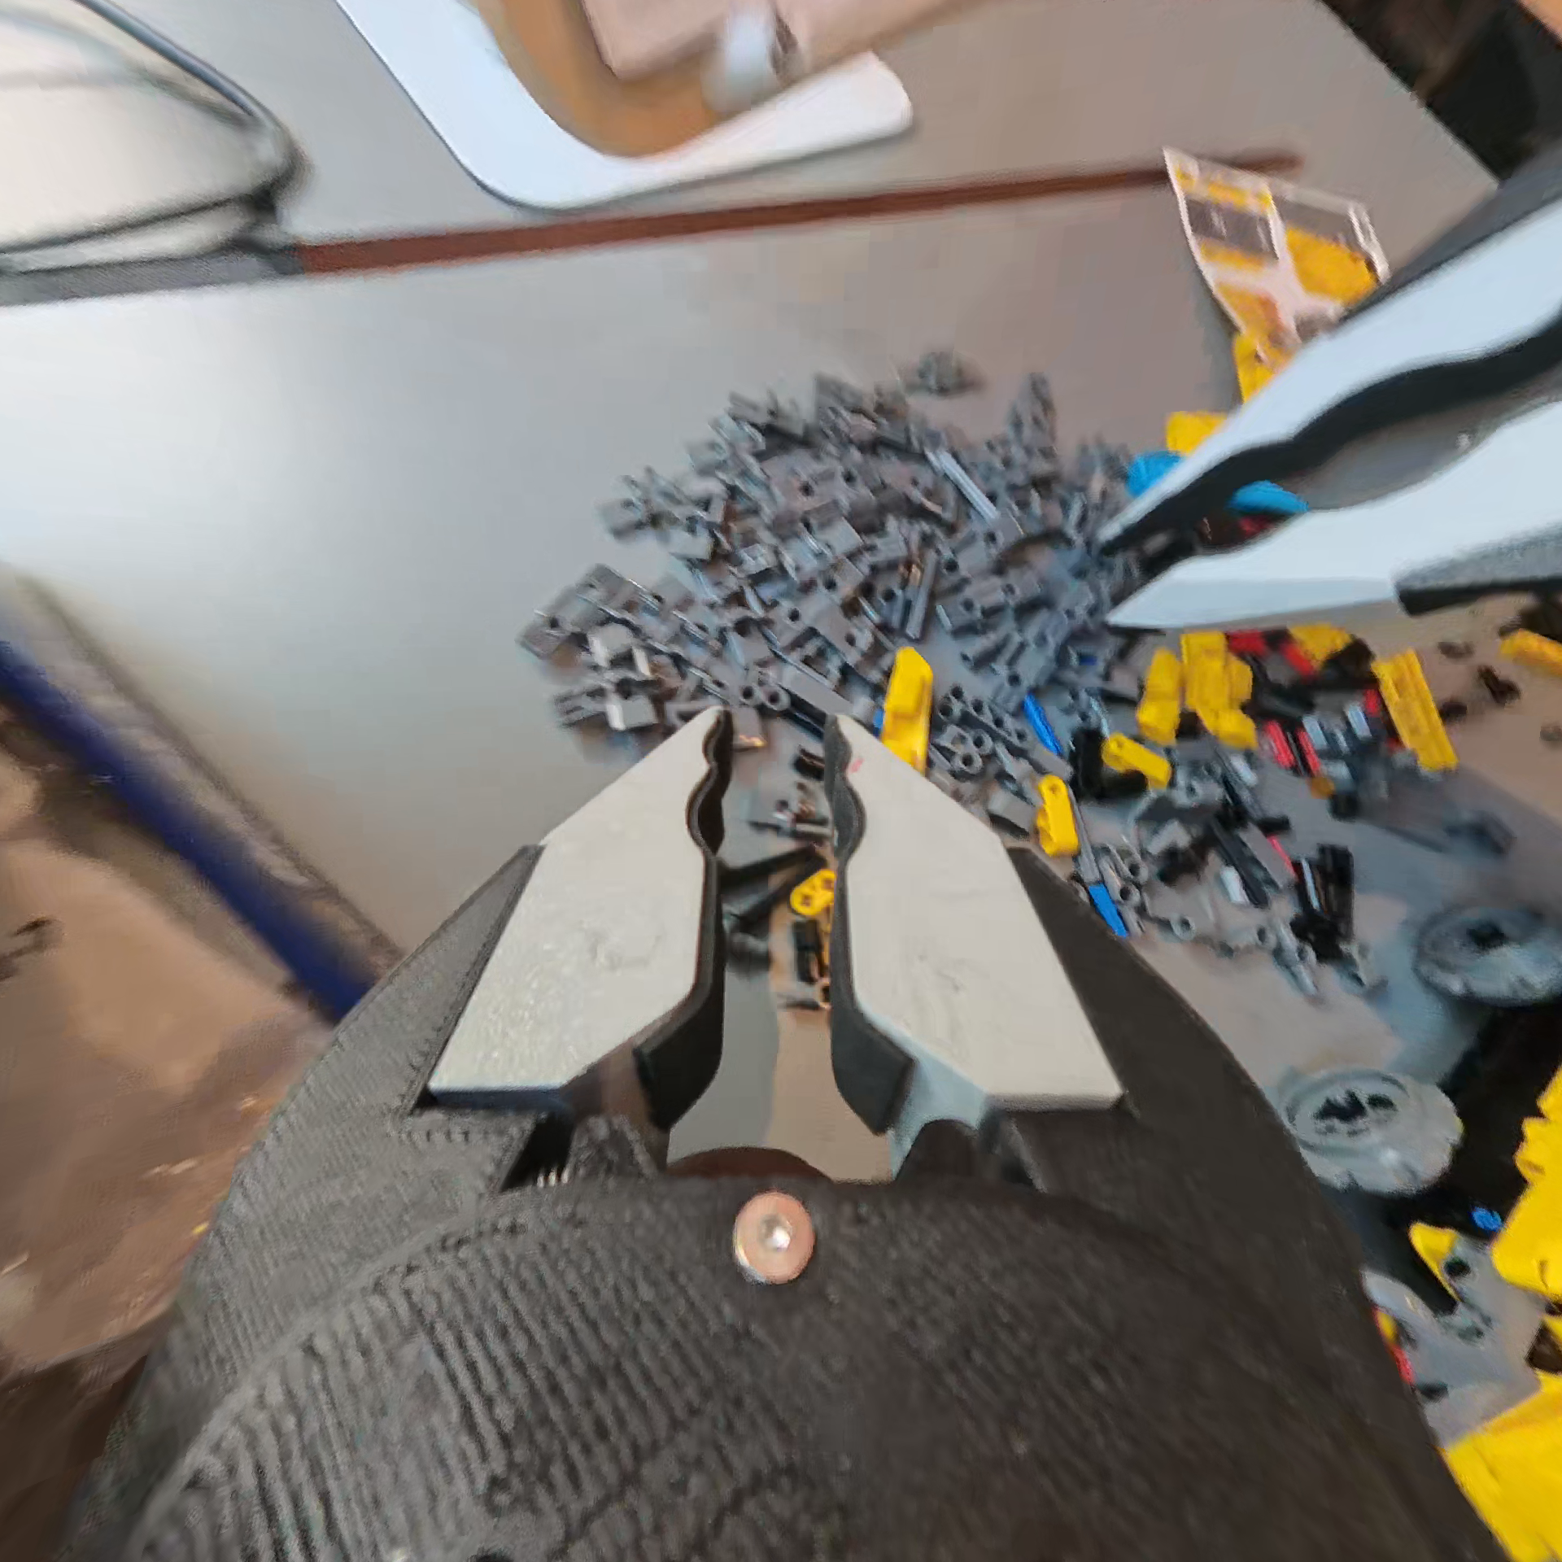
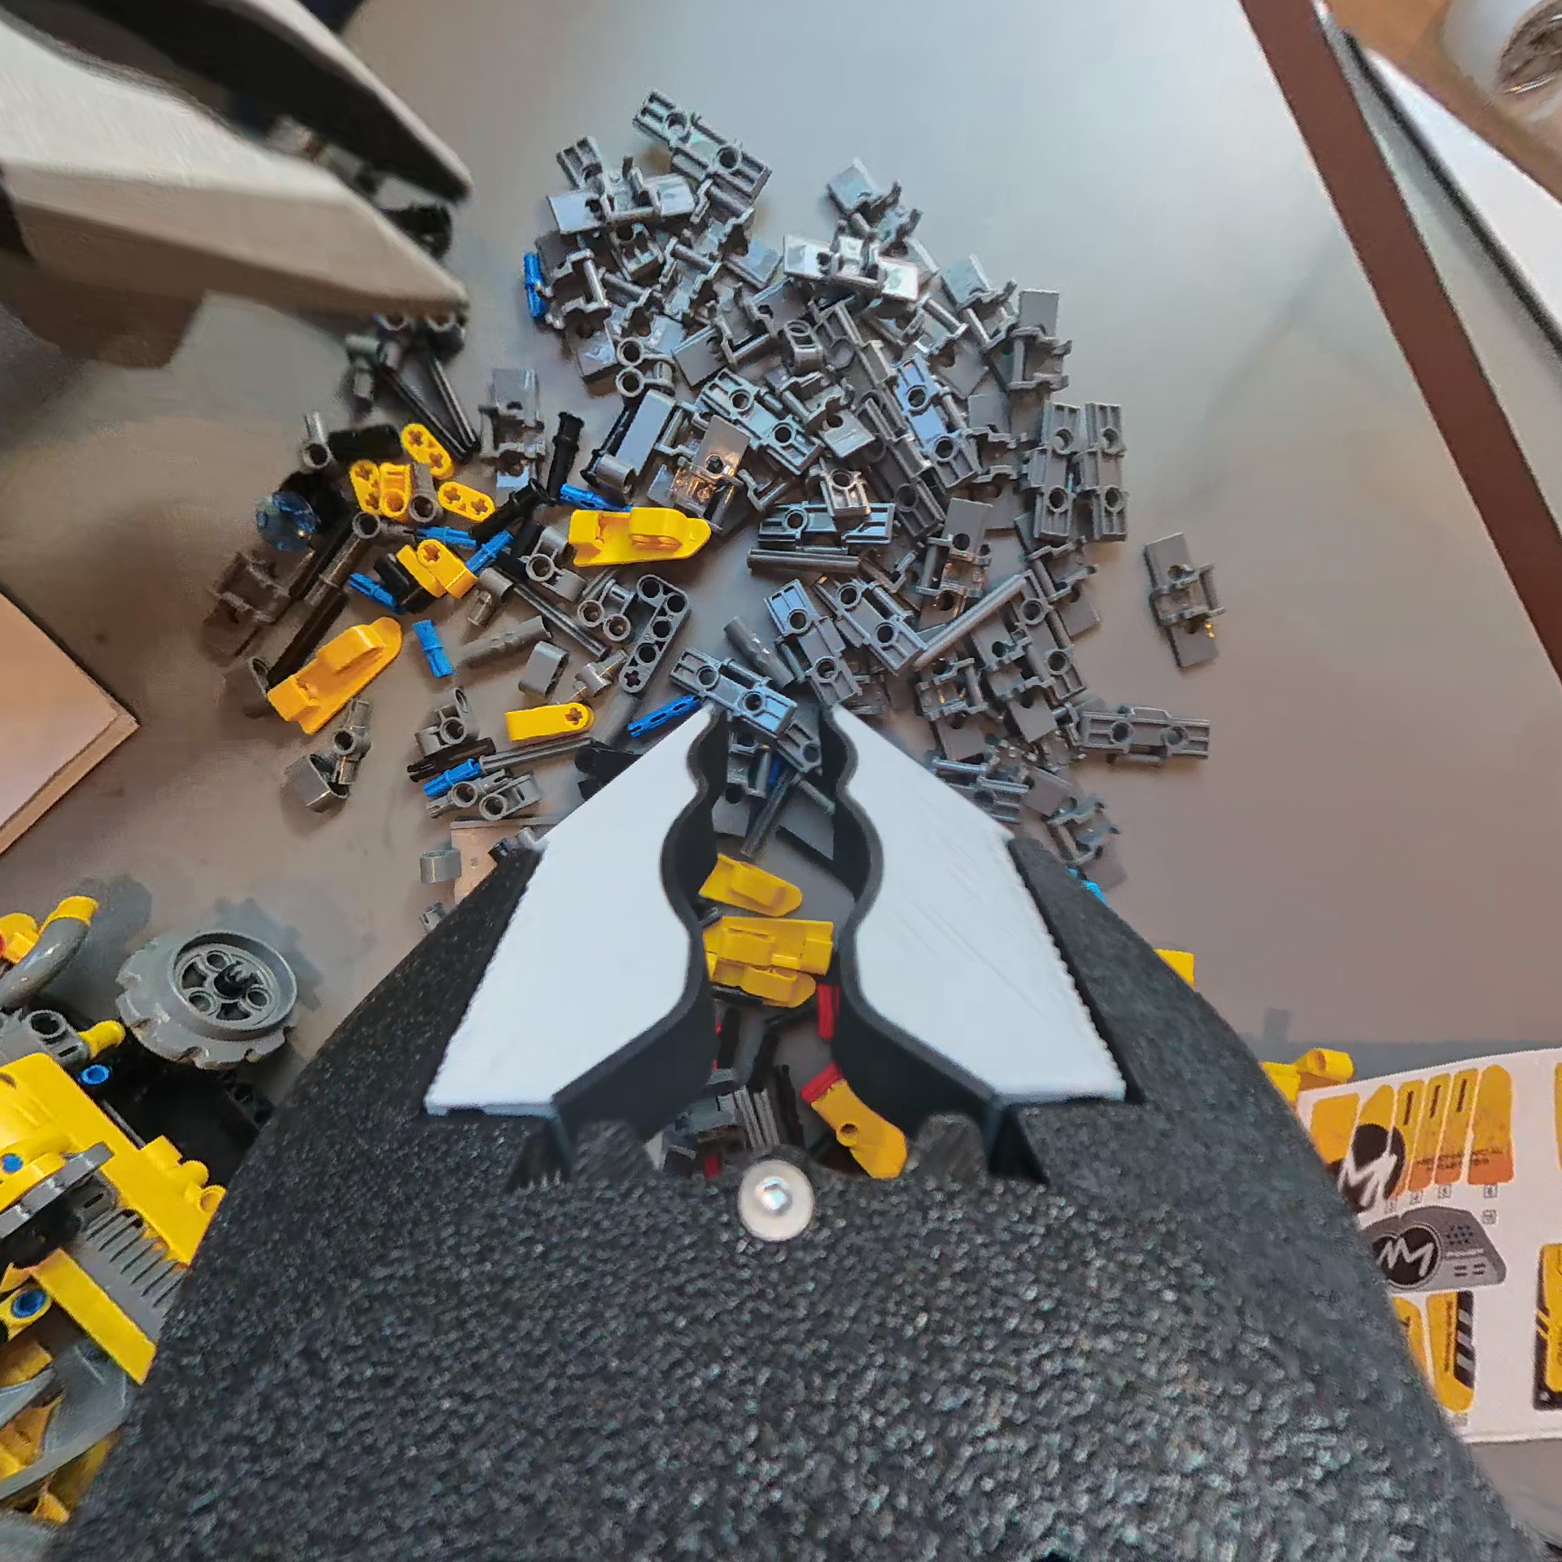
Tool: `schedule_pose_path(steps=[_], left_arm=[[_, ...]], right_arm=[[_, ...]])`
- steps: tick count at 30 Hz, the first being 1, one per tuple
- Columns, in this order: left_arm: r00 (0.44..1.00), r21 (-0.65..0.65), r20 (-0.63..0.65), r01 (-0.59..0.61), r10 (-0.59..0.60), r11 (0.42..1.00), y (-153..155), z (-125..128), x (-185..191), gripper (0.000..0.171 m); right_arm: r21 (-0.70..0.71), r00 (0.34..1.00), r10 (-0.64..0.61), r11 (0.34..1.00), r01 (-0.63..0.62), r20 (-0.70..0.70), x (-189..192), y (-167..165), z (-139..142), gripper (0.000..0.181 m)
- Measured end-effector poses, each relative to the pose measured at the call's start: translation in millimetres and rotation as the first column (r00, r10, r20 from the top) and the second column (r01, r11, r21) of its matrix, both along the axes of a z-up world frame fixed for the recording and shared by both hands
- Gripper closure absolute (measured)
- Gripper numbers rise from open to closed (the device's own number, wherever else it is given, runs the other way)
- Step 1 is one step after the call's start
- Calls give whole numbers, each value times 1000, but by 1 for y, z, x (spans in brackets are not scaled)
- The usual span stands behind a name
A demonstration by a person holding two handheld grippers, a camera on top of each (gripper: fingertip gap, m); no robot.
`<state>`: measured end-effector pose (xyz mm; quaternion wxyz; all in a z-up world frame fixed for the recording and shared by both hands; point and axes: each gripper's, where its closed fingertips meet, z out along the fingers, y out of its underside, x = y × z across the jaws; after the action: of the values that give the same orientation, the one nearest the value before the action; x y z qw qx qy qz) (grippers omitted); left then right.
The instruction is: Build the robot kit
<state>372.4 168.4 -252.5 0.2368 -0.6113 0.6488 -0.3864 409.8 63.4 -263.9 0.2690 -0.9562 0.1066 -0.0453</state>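
A heap of small dark grey link pieces (image 1: 845, 549) lies on the grey table (image 1: 338, 439); it also shows in the right wrist view (image 2: 845, 473). My left gripper (image 1: 778, 727) is open and empty, its tips over the heap's near edge, above small black and yellow pieces. My right gripper (image 2: 773, 718) is open and empty, its tips just above grey links at the heap's near side. Yellow pieces (image 2: 761, 938) lie under its fingers. Each gripper shows in the other's view: the right one (image 1: 1107, 579) and the left one (image 2: 465, 245).
Mixed yellow, blue and black pieces (image 2: 439, 541) lie left of the heap, with a yellow panel (image 2: 638, 534). A grey wheel (image 2: 207, 993) and a part-built yellow model (image 2: 76, 1183) sit at the lower left. A sticker sheet (image 2: 1437, 1226) lies at the right. The table's edge (image 1: 169, 811) runs at the left. Some 12 cm of space lies between my two pairs of fingers. The grey wheel (image 2: 207, 993) is about 15 cm from both grippers' fingertips. My left wrist view (image 1: 1390, 1095) looks at it from another angle.
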Motion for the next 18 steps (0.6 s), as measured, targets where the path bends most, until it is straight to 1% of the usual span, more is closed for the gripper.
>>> schedule_pose_path(steps=[2,4,7,12,18], left_arm=[[994,19,65,-86,85,996,18,11,4,155],[989,56,66,-135,131,989,32,11,4,153],[989,70,55,-142,138,987,36,8,4,152],[990,95,22,-140,138,986,38,2,2,151],[992,67,18,-127,126,990,30,2,2,151]], right_arm=[[27,1000,-25,999,25,7,5,0,5,163],[66,999,-45,997,44,7,8,3,11,163],[89,996,-77,993,74,37,15,4,15,162],[90,994,-85,993,79,65,18,6,17,163],[89,992,-98,992,91,77,20,5,18,162]])
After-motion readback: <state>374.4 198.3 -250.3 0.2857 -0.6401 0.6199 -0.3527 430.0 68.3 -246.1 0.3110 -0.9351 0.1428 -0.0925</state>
